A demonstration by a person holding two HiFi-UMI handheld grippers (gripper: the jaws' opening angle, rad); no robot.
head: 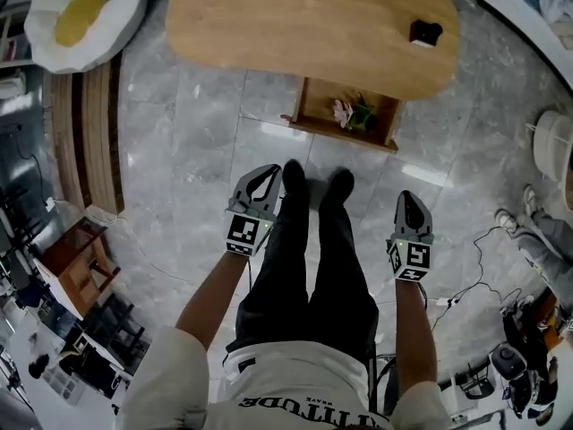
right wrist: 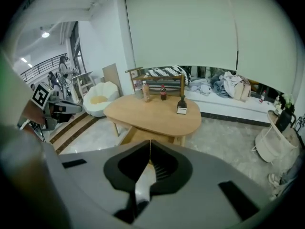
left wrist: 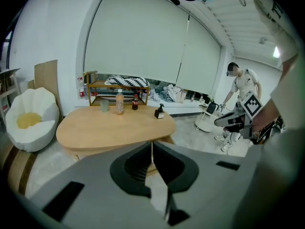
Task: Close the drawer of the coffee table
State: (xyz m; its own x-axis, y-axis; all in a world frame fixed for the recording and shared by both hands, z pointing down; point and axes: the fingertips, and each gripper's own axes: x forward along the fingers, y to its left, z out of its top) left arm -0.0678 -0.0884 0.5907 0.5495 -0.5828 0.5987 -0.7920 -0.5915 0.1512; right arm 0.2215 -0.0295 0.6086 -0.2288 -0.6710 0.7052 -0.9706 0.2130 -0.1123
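The oval wooden coffee table (head: 269,25) stands ahead of me. Its drawer (head: 313,115) is pulled out toward me and holds a small pink flower with green leaves (head: 351,113). My left gripper (head: 265,176) hangs shut and empty beside my left leg, well short of the drawer. My right gripper (head: 411,202) is shut and empty by my right leg. In the left gripper view the table (left wrist: 114,125) lies beyond the closed jaw tips (left wrist: 152,144). In the right gripper view the table (right wrist: 152,113) and the drawer's side (right wrist: 131,135) show past the closed jaw tips (right wrist: 150,144).
A black pump bottle (head: 426,32) stands on the tabletop's right end, with bottles and a cup (left wrist: 104,106) at its far edge. A white beanbag with a yellow centre (head: 81,16) sits at the left. A white side stand (head: 553,146) and another person (left wrist: 240,87) are at the right.
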